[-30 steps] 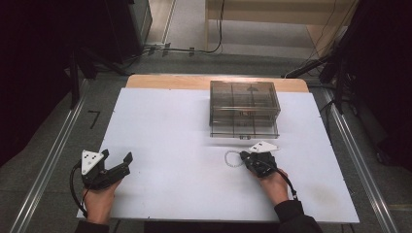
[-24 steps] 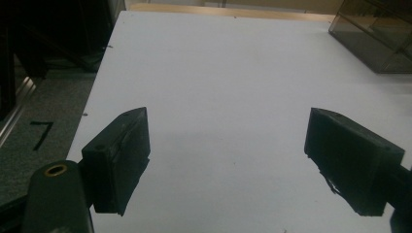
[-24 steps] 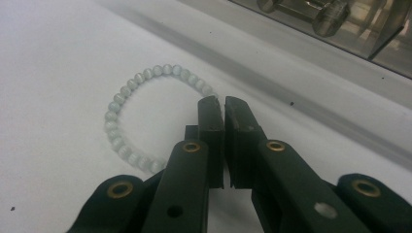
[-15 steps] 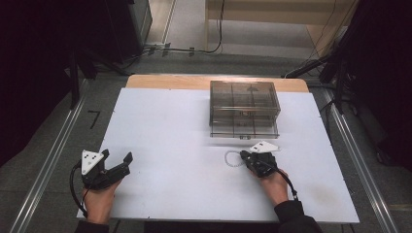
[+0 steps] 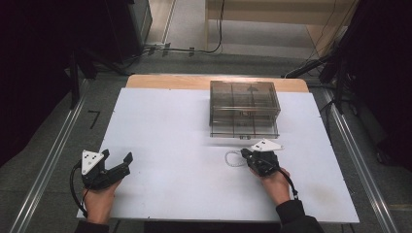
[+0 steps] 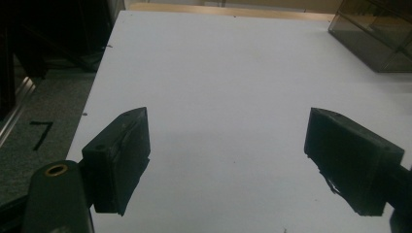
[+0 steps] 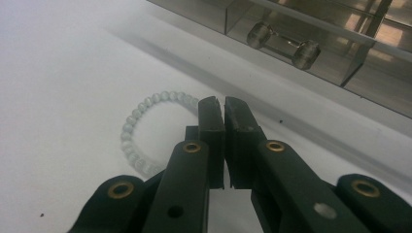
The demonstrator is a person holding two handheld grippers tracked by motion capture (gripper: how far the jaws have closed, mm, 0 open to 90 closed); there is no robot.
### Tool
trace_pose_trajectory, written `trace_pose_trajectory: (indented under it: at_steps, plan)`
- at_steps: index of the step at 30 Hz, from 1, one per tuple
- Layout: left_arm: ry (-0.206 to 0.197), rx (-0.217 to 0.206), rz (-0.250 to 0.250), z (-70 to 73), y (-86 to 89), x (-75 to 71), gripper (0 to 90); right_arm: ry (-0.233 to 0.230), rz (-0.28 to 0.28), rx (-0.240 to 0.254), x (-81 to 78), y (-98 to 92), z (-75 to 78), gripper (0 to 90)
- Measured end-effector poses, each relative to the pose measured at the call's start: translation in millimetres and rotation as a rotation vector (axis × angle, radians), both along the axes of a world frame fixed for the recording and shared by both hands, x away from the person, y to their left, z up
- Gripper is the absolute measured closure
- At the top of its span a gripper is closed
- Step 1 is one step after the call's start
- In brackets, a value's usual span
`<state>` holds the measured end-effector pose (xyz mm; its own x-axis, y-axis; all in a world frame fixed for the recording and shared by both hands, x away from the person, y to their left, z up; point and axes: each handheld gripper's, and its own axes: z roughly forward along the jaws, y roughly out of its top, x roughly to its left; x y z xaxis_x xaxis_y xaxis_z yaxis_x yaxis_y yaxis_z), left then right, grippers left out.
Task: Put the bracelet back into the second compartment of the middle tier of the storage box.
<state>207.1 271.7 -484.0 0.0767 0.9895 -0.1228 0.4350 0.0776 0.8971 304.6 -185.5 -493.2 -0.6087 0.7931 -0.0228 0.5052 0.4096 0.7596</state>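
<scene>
A bracelet of pale white beads (image 5: 233, 159) lies on the white table (image 5: 160, 121), just in front of a smoky clear drawer box (image 5: 244, 109). My right gripper (image 5: 244, 154) rests at the bracelet's right side with its jaws pressed together. In the right gripper view the bracelet (image 7: 133, 128) curves away to the left of the right gripper (image 7: 224, 99), and its near side is hidden behind the jaws; I see no bead between the pads. My left gripper (image 5: 117, 156) stands open near the table's front left, and in its own view the left gripper (image 6: 226, 141) holds nothing.
The drawer box (image 7: 311, 53) has a bar handle with two round knobs (image 7: 283, 41) on its front, close beyond the right jaws. A corner of the box (image 6: 374, 34) shows far off in the left gripper view. Dark floor and metal rails run along both table sides.
</scene>
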Motion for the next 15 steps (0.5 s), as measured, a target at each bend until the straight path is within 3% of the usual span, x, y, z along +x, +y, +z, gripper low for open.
trace_pose_trajectory:
  at_steps: [15]
  plan:
    - [0.001, 0.001, -0.005, -0.3, -0.3, 0.5, 16.9, -0.027, -0.007, 0.032, -2.8, -5.3, 17.2, 84.4]
